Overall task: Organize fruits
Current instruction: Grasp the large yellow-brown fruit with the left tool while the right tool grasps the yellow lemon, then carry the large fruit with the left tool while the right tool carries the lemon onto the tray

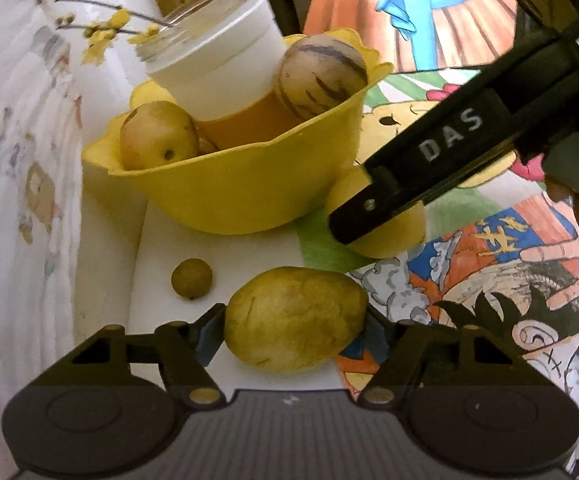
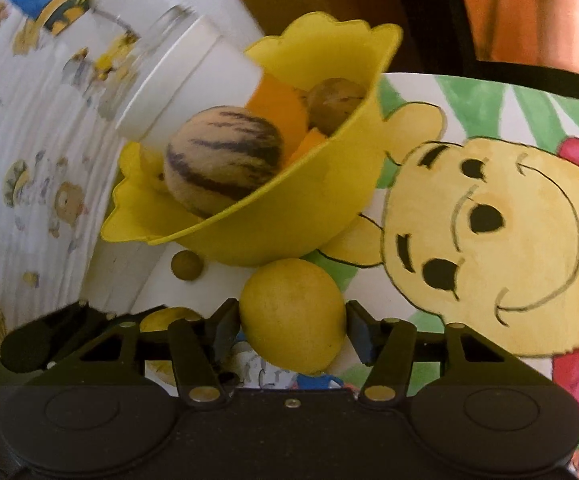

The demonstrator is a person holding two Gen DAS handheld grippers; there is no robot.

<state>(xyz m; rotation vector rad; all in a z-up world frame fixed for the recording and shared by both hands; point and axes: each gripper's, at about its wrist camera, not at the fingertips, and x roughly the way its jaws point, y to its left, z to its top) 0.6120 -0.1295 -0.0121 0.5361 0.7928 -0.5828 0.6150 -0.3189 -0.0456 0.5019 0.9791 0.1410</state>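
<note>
Two fruits (image 1: 325, 76) already in yellow bowl (image 1: 229, 184); left gripper (image 1: 295, 330) jaws clasp a mango (image 1: 295, 320), right gripper (image 2: 291, 326) jaws clasp a lemon (image 2: 291, 314); small fruit (image 1: 191, 279) waits at ten o'clock.

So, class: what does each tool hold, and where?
Left tool: yellow-green fruit, gripped across its two ends. Right tool: lemon, pinched at its sides.

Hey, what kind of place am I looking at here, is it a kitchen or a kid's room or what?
Probably a home, perhaps a child's play or craft corner rather than a kitchen. Hand-coloured cartoon drawings cover the surface, a cartoon-print cloth lies beside them, and a yellow bowl of fruit stands there.
</note>
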